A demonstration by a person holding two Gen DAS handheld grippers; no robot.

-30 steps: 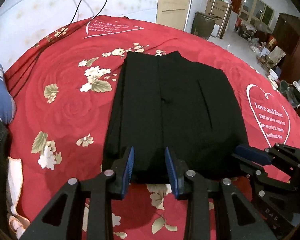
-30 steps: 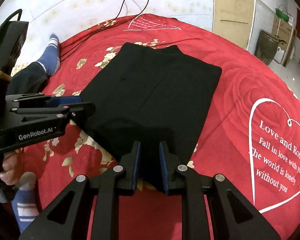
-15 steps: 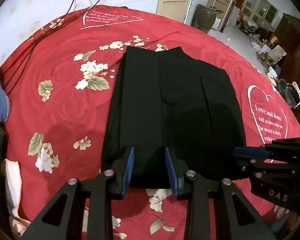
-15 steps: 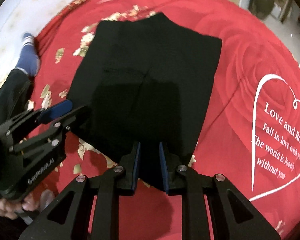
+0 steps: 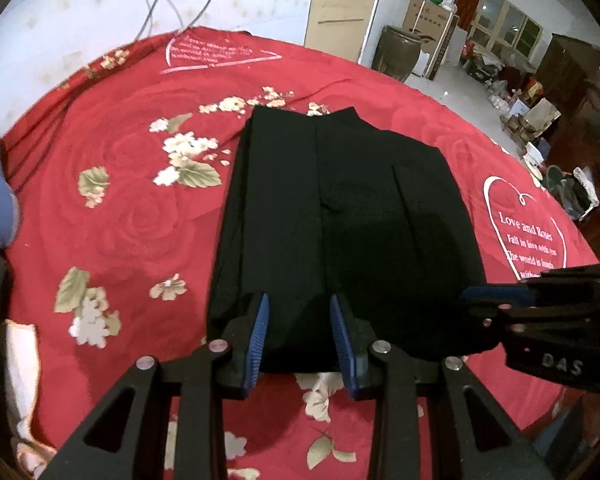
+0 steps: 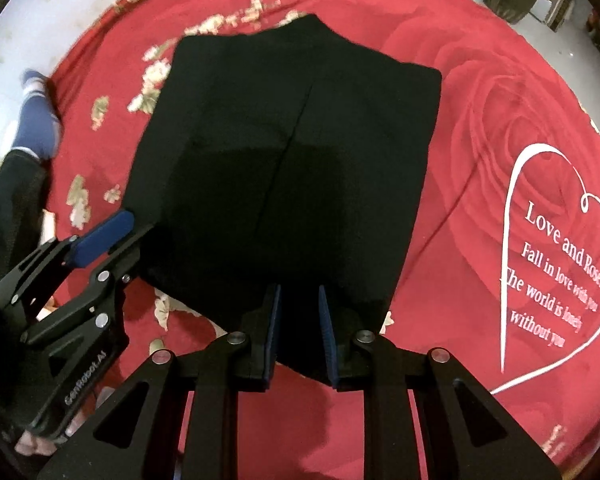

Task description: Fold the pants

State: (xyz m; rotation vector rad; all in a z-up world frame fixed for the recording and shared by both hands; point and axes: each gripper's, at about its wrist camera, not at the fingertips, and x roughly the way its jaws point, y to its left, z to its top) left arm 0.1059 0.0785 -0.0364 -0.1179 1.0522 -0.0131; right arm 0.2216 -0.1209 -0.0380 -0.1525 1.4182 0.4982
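The pants (image 5: pixel 340 232) lie folded into a flat black rectangle on the red bedspread (image 5: pixel 120 208), near its middle, with one short edge toward both cameras.

Left hand-held gripper (image 5: pixel 300 336): its blue-padded fingers (image 5: pixel 259 340) straddle the near edge of the pants, toward the left corner. The jaws stand apart with black cloth showing between them; the pads are not pressed on the fabric, so the gripper is released. In the right wrist view the left hand-held gripper (image 6: pixel 112 236) comes in from the left side, tilted, with its tips at the near left corner of the pants (image 6: pixel 292 160).

Right hand-held gripper (image 6: pixel 298 324): its fingers (image 6: pixel 327 332) straddle the near edge toward the right corner. The gap between the pads is narrow, and cloth fills it; whether the pads actually pinch the fabric cannot be told. In the left wrist view the right hand-held gripper (image 5: pixel 496 300) enters from the right, held nearly level, with its tips at the near right corner.

A foot in a blue sock (image 6: pixel 36 120) rests at the far left edge of the bedspread (image 6: pixel 480 160).
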